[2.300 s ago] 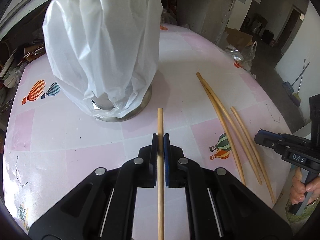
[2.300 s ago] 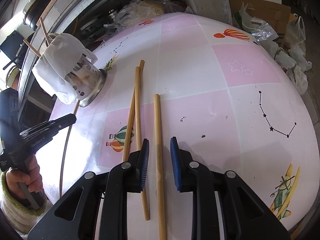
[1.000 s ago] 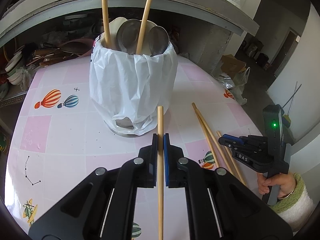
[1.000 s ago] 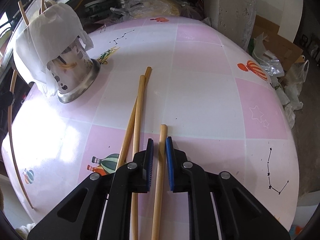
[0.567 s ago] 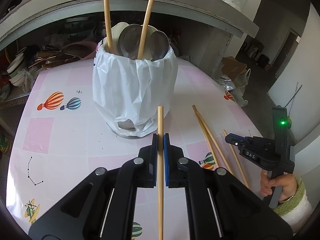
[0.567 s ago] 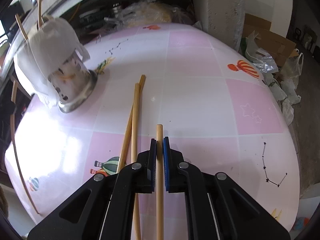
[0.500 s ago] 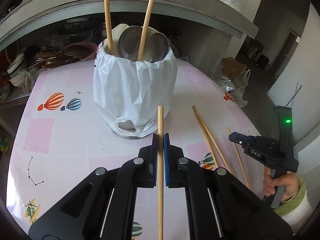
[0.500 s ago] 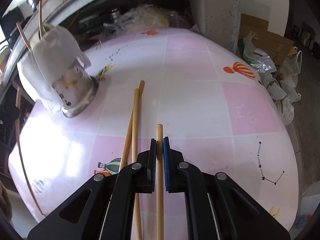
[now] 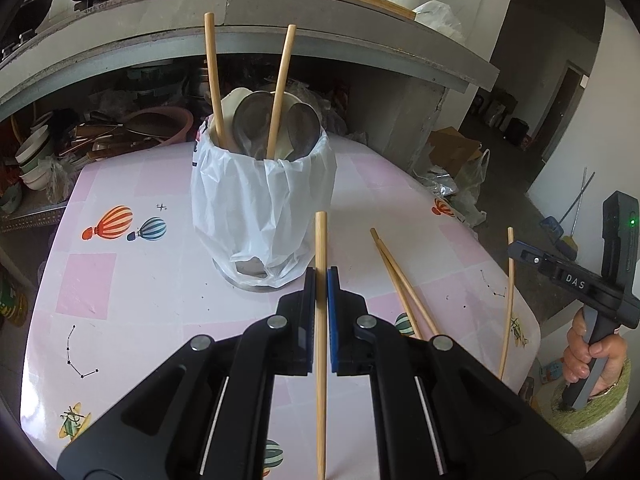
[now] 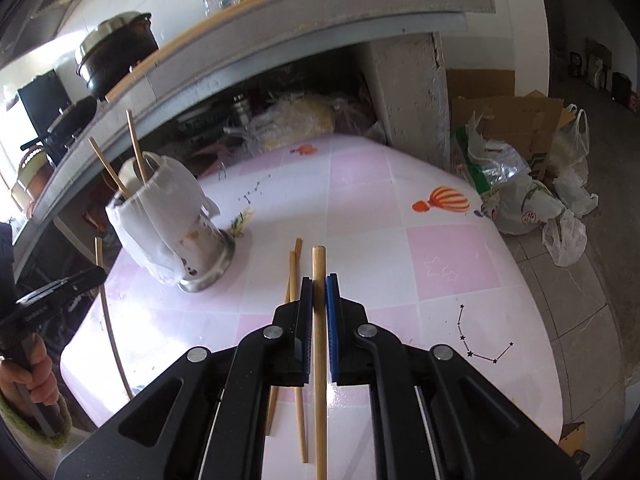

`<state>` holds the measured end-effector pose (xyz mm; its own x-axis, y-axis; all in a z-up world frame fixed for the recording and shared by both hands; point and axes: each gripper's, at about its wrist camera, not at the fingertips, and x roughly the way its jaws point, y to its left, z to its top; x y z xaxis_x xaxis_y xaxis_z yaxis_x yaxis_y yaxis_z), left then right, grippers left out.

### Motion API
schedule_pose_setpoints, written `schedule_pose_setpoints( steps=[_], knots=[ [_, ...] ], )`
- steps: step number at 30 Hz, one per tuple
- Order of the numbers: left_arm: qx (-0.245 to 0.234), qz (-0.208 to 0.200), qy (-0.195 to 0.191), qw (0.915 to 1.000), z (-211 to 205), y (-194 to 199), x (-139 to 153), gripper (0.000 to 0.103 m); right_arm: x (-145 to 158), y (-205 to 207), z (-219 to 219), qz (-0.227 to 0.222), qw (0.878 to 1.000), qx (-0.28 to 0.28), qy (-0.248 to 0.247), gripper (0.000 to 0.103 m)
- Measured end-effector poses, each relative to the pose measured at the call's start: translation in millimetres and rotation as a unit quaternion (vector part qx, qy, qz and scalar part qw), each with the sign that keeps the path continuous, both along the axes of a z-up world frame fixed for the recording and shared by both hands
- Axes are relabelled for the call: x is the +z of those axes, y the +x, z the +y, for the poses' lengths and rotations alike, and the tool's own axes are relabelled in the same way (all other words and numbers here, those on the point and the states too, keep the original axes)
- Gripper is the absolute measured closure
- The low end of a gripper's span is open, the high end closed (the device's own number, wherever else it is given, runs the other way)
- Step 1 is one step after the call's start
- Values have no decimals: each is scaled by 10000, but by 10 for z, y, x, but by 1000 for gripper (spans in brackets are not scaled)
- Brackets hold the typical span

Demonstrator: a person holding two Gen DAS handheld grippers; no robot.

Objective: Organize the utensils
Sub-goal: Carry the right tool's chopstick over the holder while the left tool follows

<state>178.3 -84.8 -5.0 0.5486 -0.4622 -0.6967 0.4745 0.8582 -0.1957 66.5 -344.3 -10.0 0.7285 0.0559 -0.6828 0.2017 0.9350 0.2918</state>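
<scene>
Left gripper (image 9: 321, 276): your jaws are clamped tight on a chopstick (image 9: 320, 320), which runs straight up the middle between the pads, its tip standing past them toward the holder.
Left hand (image 10: 30, 360): you grip the handle low at the table's edge in the right wrist view, fingers curled round it, a green-edged cuff at the wrist; the tool is tilted downward over the table.
Right gripper (image 10: 319, 280): your jaws are closed on a second chopstick (image 10: 319, 340), held lengthwise between the pads (in the left wrist view it hangs steeply from the tool, clear of the tablecloth).
Right hand (image 9: 592, 354): you hold the handle upright off the table's right edge, fingers wrapped round it, a fluffy white and green sleeve below.
Loose chopsticks (image 9: 400, 280): two lie crossed on the pink checked tablecloth (image 9: 120, 320), just right of your left jaws and just left of and partly under your right ones.
Utensil holder (image 9: 262, 204): a metal cup draped in a white plastic bag stands upright on the tablecloth beyond your left gripper, to the far left of your right one.
Holder contents: two chopsticks (image 9: 280, 88) lean out of it, apart, beside metal spoons (image 9: 256, 120).
Shelf (image 9: 320, 12): a grey ledge runs behind the table, with a dark pot (image 10: 116, 52) on top.
</scene>
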Motion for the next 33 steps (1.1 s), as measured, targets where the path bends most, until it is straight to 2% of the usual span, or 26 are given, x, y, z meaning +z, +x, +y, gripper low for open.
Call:
schedule_pose_setpoints(
  steps=[33],
  knots=[
    [-86, -466, -331, 9983, 168, -176, 214, 98, 827, -213, 101, -1106, 9936, 216, -53, 96]
  ],
)
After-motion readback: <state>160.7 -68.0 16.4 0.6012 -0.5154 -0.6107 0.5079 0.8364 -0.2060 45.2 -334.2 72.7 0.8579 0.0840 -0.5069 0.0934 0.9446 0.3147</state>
